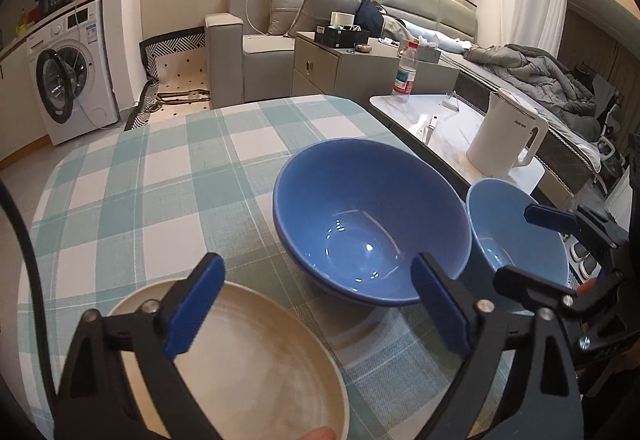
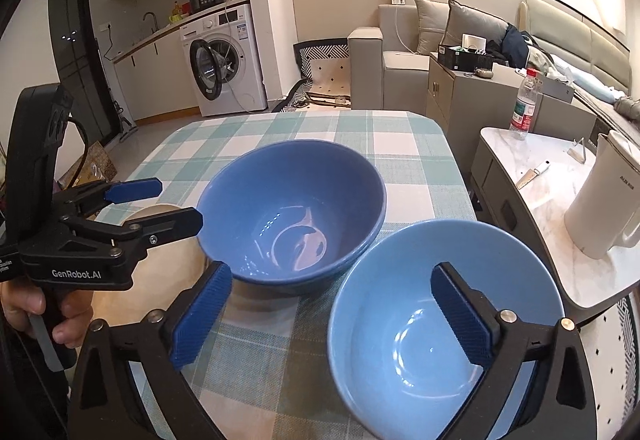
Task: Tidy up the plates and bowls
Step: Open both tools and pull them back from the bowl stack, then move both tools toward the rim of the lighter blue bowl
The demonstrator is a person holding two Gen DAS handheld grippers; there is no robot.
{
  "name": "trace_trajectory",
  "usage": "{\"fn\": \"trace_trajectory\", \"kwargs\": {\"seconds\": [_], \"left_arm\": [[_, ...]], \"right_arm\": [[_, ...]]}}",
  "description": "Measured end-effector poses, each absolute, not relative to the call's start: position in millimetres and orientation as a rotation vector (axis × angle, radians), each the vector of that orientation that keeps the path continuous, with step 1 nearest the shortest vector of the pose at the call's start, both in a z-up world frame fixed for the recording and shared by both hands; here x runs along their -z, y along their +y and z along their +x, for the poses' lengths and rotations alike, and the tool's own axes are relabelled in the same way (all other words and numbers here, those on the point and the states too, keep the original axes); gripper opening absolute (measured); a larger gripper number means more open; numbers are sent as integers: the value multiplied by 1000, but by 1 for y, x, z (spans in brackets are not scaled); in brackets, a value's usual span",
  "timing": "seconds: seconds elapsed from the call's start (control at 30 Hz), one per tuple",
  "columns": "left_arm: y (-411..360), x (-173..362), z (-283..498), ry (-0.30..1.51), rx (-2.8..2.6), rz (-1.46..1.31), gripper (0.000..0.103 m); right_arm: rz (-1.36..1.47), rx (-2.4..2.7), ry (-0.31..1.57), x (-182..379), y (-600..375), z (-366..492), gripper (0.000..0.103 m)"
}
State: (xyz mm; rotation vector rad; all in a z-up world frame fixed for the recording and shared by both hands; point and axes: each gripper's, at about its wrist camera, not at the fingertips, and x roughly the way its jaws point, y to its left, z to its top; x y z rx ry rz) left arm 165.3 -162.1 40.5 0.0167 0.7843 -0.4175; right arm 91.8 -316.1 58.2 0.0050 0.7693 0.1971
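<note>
Here, both tools stand spread wide with nothing pinched between their blue pads. The left tool [image 1: 316, 304] hangs over the near part of the checked bench [image 1: 132, 175], one finger above the cream plate [image 1: 256, 364] and the other just in front of the dark blue bowl [image 1: 372, 220]. Neither pad touches a dish. The plate lies flat at the near left of the bench. The dark blue bowl sits upright just beyond it, near the middle of the bench.

The right tool [image 2: 336, 312] hovers over the light blue bowl [image 2: 400, 320], its right finger above the bowl's hollow and its left finger over the cloth beside it. That bowl stands upright at the bench's near right, just beside the dark blue bowl; whether their rims touch I cannot tell.

A white kettle [image 2: 604, 199] and a water bottle [image 2: 525, 105] stand on the marble side table [image 2: 540, 183] to the right.
</note>
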Motion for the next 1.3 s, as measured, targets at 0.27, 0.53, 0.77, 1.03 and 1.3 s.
{"fn": "trace_trajectory", "kwargs": {"seconds": [0.27,0.53,0.77,1.03,1.3], "left_arm": [[-160,-36,152,779,409,-47,103],[-167,-32,137,777,405,-51,103],[-176,-29,127,787,404,-26,103],[-190,-18,121,819,417,-19,103],[-210,-21,113,812,425,18,103]], "right_arm": [[-32,-164,752,-60,-321,72,102],[16,-94,725,-67,-350,52,102],[62,-25,711,-74,-374,42,102],[96,41,687,-85,-399,29,102],[150,67,686,-76,-428,16,102]]}}
